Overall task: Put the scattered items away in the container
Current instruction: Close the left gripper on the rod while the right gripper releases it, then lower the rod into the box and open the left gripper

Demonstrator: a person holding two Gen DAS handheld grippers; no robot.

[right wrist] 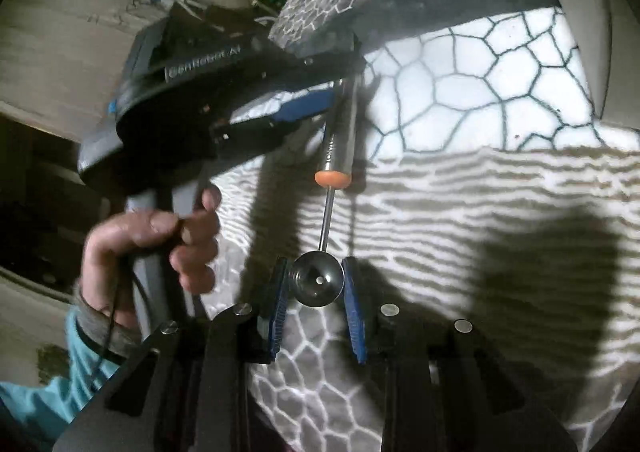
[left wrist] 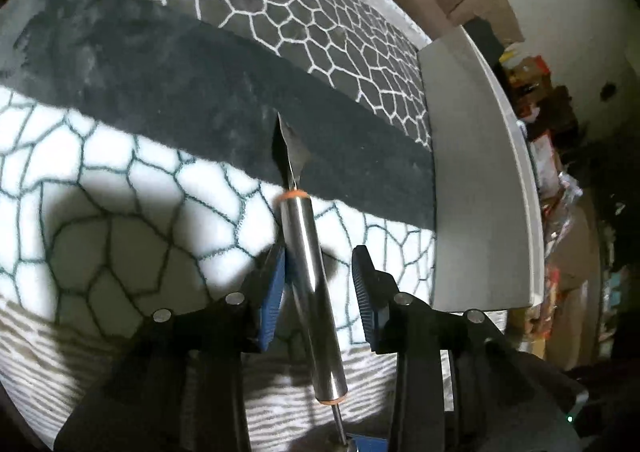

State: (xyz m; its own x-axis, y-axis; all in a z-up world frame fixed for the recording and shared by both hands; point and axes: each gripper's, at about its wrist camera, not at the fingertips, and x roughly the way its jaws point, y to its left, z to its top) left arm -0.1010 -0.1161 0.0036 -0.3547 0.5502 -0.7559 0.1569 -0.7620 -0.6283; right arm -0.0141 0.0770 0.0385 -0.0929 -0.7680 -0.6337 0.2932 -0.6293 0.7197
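Fingers of the right gripper (right wrist: 316, 268) are closed on the small round bowl (right wrist: 318, 282) of a steel scoop tool (left wrist: 312, 292); the left gripper (left wrist: 320, 252) stands partly open around its handle, one pad touching, the other just apart. The tool lies over a patterned blanket (left wrist: 120, 192), blade end far

A strong light is shining on the patterned cloth (left wrist: 120, 180), making its white parts glare and throwing big dark shadows, while the room behind is staying dim and the round edges are bending and blurring.
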